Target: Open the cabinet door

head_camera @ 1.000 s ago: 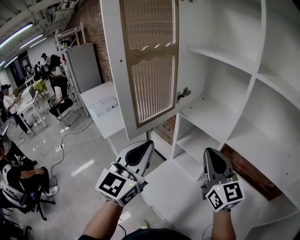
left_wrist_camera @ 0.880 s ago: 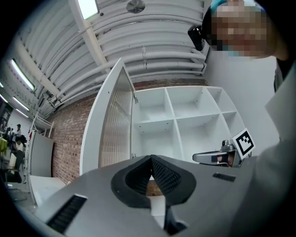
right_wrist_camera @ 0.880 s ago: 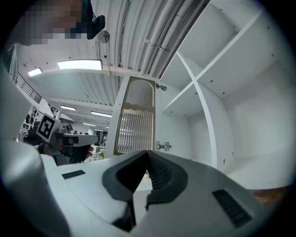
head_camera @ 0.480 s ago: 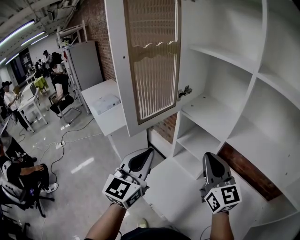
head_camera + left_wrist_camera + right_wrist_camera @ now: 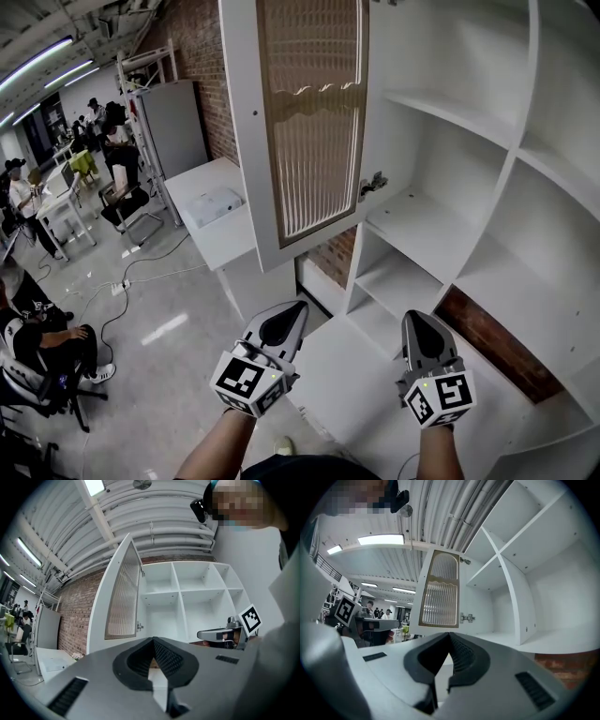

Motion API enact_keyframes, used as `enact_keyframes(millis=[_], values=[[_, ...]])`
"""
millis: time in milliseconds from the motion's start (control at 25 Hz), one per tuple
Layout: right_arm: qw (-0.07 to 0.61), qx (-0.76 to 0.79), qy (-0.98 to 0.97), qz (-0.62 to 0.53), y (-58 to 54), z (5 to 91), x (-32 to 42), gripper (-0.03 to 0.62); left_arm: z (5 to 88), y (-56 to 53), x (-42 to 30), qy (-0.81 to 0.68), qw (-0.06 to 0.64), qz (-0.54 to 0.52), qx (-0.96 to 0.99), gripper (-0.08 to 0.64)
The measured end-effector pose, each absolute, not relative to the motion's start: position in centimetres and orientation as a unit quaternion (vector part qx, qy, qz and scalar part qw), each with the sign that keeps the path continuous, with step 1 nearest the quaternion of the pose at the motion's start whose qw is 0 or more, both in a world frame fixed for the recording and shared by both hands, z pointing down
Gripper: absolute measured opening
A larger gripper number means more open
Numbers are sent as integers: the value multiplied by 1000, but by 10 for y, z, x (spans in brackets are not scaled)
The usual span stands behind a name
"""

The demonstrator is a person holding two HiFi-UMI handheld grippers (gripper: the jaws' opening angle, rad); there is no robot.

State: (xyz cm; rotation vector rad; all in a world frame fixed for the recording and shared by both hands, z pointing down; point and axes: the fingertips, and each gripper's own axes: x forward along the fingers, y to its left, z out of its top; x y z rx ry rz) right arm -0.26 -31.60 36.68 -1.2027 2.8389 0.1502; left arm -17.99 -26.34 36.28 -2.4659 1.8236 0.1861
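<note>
One door (image 5: 309, 122), white frame with ribbed glass, stands swung wide open at the left of the cabinet (image 5: 522, 122), hung on a hinge (image 5: 373, 185). Left gripper (image 5: 296, 307) is low in front of the cabinet, below the door and clear of it, jaws clenched on nothing. Right gripper (image 5: 418, 317) is level with it, under the cabinet's open shelves, jaws also clenched and empty. People (image 5: 37, 342) sit well left of the cabinet.

Head view steeply downward, gripper views share cabinet (image 5: 422, 225)
</note>
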Motion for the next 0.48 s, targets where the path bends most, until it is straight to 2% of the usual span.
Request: enact_keyframes(millis=[480], values=[[26,-388,920,52,-317,364,-8,3,360,-267,-185,597,42,62,-799,6]])
